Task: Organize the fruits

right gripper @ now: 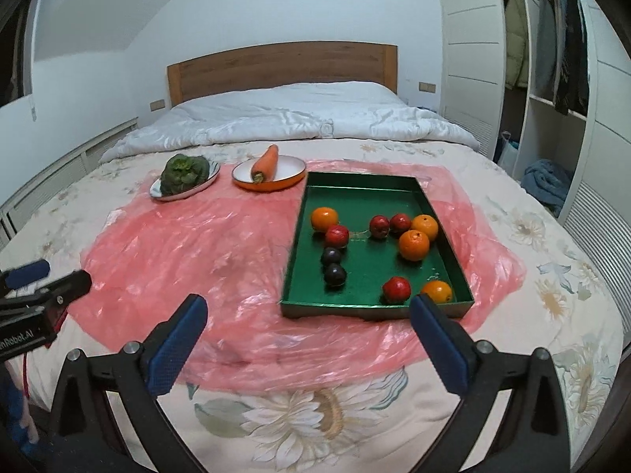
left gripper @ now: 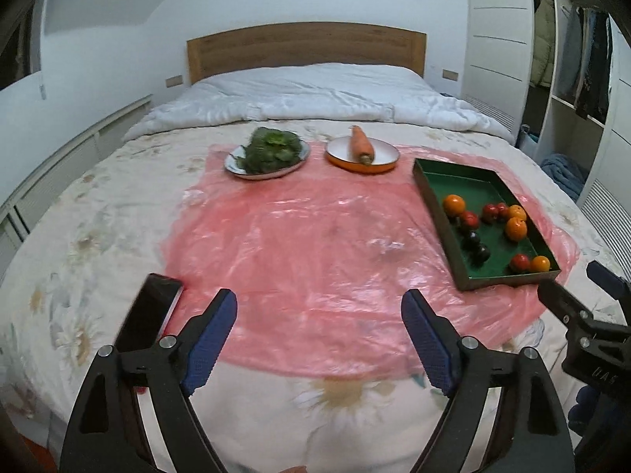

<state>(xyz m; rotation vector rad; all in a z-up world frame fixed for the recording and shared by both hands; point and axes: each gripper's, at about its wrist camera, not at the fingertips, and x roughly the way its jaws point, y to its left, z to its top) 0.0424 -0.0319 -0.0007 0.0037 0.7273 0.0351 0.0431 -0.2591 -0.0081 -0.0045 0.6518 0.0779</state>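
Your bed (right gripper: 512,205) fills both views, floral cover near you, white duvet (right gripper: 299,118) bunched toward the wooden headboard (right gripper: 282,67); open wardrobe shelves (right gripper: 552,90) stand to its right.

Pink plastic sheet (right gripper: 189,252) lies spread over the cover; everything of the task sits on it.

Green tray (right gripper: 357,191) rests on the right part of the sheet, long side running away from you; it holds the fruit: four oranges (right gripper: 414,245), four red fruits (right gripper: 337,235) and two dark plums (right gripper: 335,274); the plums touch each other near the left wall; one red fruit and one orange sit side by side at the near wall; the rest cluster mid-tray.

Beyond the tray's far left corner, an orange-rimmed plate (right gripper: 292,175) carries a carrot (right gripper: 266,163) that overhangs its far rim; left of it a white plate (right gripper: 175,193) carries a green leafy vegetable (right gripper: 183,173).

A dark phone (left gripper: 148,311) lies on the cover at the sheet's near left edge, just beside your left tongs.

Your left tongs (left gripper: 319,339) hang wide apart over the near edge of the sheet, nothing between the pads; your right tongs (right gripper: 307,339) are likewise spread, empty, the right pad in line with the tray's near right corner, not touching it as far as you can tell.
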